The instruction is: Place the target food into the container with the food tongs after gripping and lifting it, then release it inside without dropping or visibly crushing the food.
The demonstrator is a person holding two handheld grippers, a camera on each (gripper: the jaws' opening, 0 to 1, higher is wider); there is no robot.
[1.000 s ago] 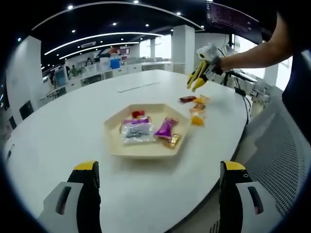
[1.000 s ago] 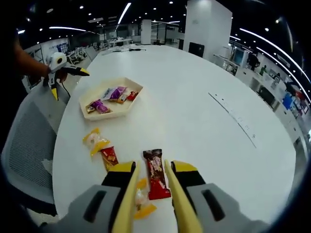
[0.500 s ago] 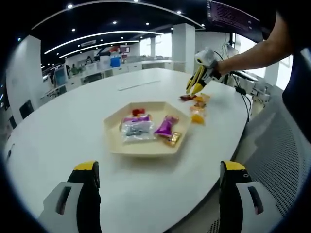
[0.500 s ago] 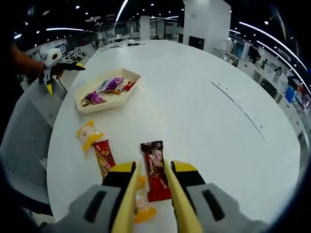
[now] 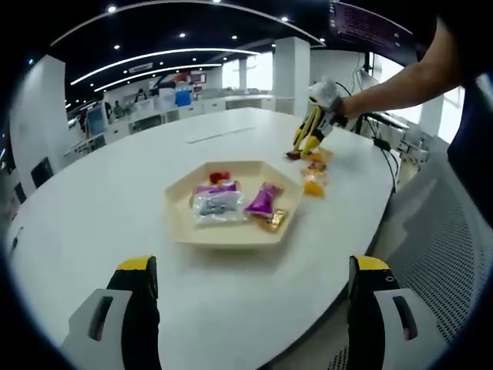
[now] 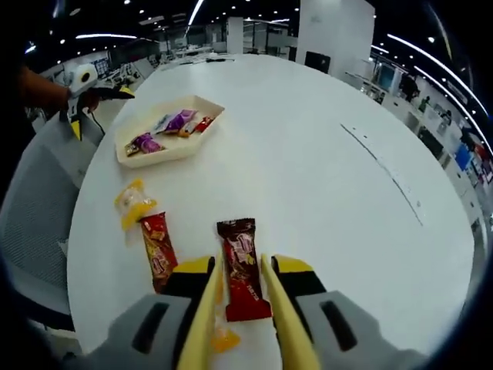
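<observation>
We have the right gripper (image 6: 240,308) low over the white table (image 6: 323,193), its two yellow tong blades set to a narrow gap with the dark red snack bar (image 6: 242,266) between them. The bar's long axis runs straight along the blades, pointing away from us, so the blades sit on either side of its long edges. We cannot tell whether they already press on the wrapper. A second red bar (image 6: 158,250) lies just beside it, outside the blades, and a yellow wrapped sweet (image 6: 133,204) lies further on towards the tray (image 6: 171,146).

The cream hexagonal tray sits well apart from the bar, and already holds several wrapped snacks (image 5: 235,202). We judge the next move to be a squeeze across the bar's width, then a carry to the tray.

Our left gripper (image 5: 254,308) waits near the tray with its jaws wide and holding nothing, so the right one is far nearer the bar.
</observation>
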